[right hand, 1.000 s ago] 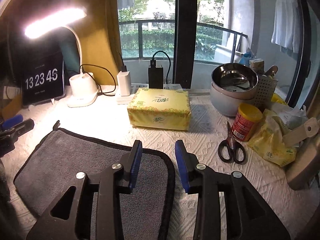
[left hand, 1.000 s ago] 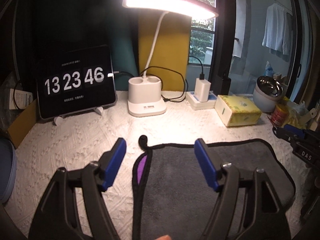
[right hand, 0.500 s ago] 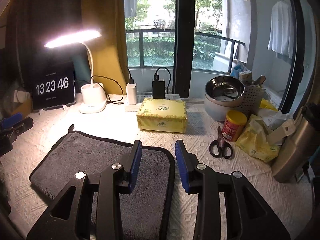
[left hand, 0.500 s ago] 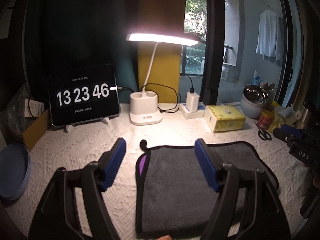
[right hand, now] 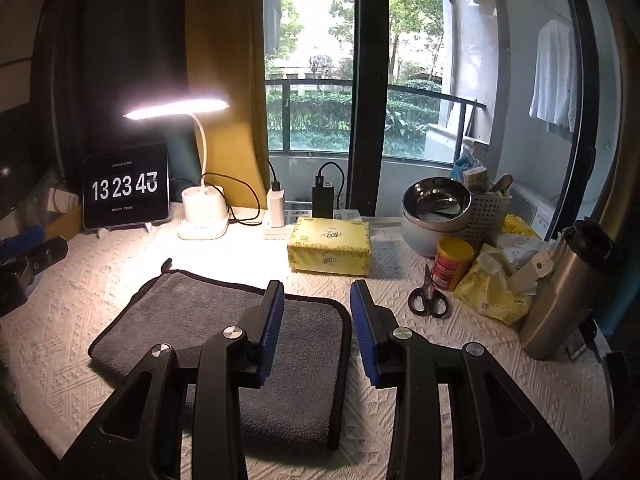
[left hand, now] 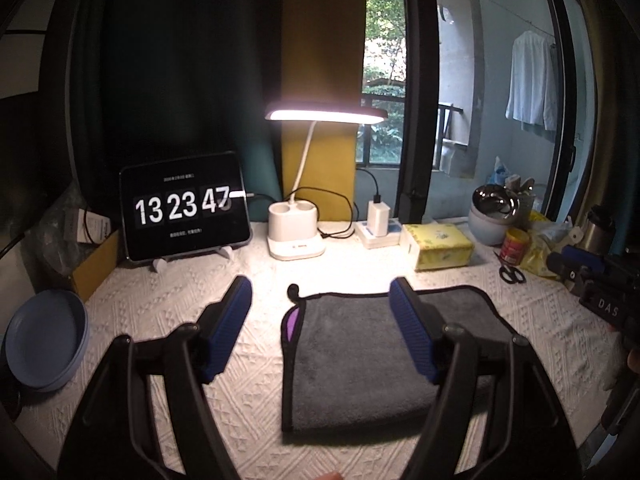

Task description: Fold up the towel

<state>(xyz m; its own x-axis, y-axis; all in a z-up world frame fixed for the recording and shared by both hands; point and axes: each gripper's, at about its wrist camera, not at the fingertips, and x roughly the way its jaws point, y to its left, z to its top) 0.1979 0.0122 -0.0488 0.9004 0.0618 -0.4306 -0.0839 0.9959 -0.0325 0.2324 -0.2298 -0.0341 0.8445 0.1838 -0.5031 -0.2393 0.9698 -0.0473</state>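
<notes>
A dark grey towel [left hand: 360, 360] with black trim lies folded flat on the white textured tablecloth; it also shows in the right wrist view [right hand: 208, 320]. A purple tag [left hand: 290, 322] and a hanging loop show at its far left corner. My left gripper [left hand: 322, 308] is open and empty, raised above the towel's left edge. My right gripper [right hand: 317, 308] is open and empty, above the towel's right edge. Each gripper shows at the edge of the other's view, held apart from the towel.
Behind the towel stand a tablet clock [left hand: 184, 208], a lit desk lamp [left hand: 296, 236], a charger, and a yellow tissue box [right hand: 330, 246]. Scissors [right hand: 428, 300], a red can, a steel bowl and a steel flask [right hand: 560, 292] sit right. A blue plate [left hand: 44, 344] sits left.
Both grippers have pulled back and risen away from the towel, so more of the table shows. The towel stays flat. The clock has ticked from 46 to 47.
</notes>
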